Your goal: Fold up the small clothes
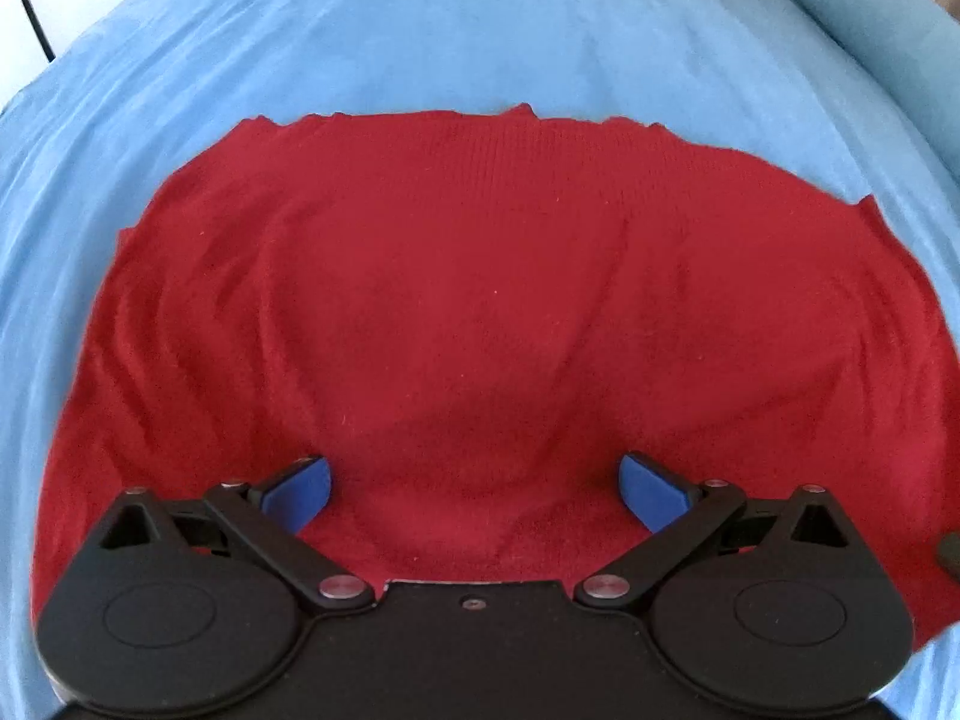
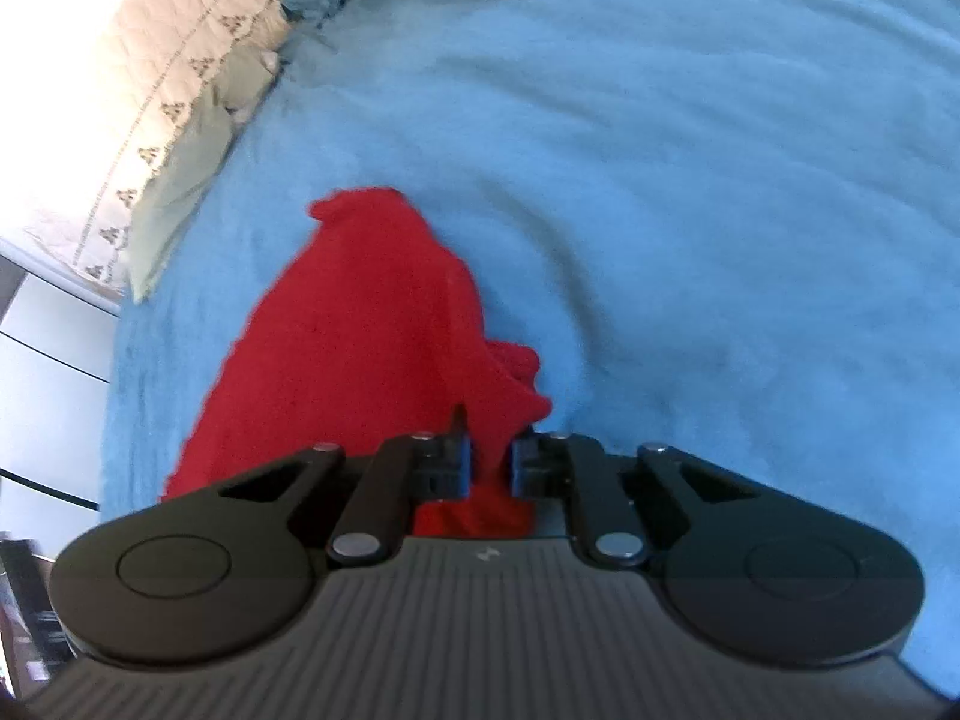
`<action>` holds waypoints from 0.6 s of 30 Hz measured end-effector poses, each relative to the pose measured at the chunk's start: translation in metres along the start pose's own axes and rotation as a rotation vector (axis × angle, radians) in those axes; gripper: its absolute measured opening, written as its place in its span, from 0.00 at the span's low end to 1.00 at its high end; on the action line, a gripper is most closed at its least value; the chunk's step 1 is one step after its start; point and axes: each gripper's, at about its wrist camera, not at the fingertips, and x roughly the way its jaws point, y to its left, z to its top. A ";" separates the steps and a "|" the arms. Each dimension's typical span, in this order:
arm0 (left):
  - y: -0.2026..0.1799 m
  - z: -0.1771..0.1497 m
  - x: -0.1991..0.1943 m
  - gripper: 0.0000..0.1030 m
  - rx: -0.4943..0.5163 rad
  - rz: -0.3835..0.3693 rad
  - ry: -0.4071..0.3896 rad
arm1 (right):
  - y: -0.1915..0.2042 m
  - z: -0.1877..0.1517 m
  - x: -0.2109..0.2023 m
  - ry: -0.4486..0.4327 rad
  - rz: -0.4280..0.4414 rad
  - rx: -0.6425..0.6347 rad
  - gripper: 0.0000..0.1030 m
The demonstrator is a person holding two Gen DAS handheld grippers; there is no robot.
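Our right gripper [image 2: 489, 462] has its fingers pinching an edge of the soft red knitted garment [image 1: 480, 300]. Our left gripper [image 1: 475, 489] hovers above it, fingers spread wide. It lies mid-bed on the blue bed sheet [image 2: 720, 180]. We should lift slowly and match the edges.

The knit garment [image 1: 480, 300] lies spread on the bed [image 1: 420, 30]. The left hand-held gripper [image 1: 475, 492] sits over its near edge. The right hand-held gripper [image 2: 491, 462] has a fold of it between its fingers. A quilted cover [image 2: 180, 60] lies at the bed's far left.
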 end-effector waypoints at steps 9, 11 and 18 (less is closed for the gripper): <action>0.058 0.014 -0.044 0.99 0.002 -0.024 0.003 | 0.139 -0.002 -0.026 -0.039 0.168 -0.251 0.25; 0.088 0.009 -0.060 0.99 -0.014 -0.020 0.008 | 0.187 -0.017 -0.023 -0.009 0.236 -0.365 0.25; 0.184 -0.045 -0.082 0.99 -0.044 0.080 0.034 | 0.302 -0.144 0.013 0.336 0.490 -0.952 0.24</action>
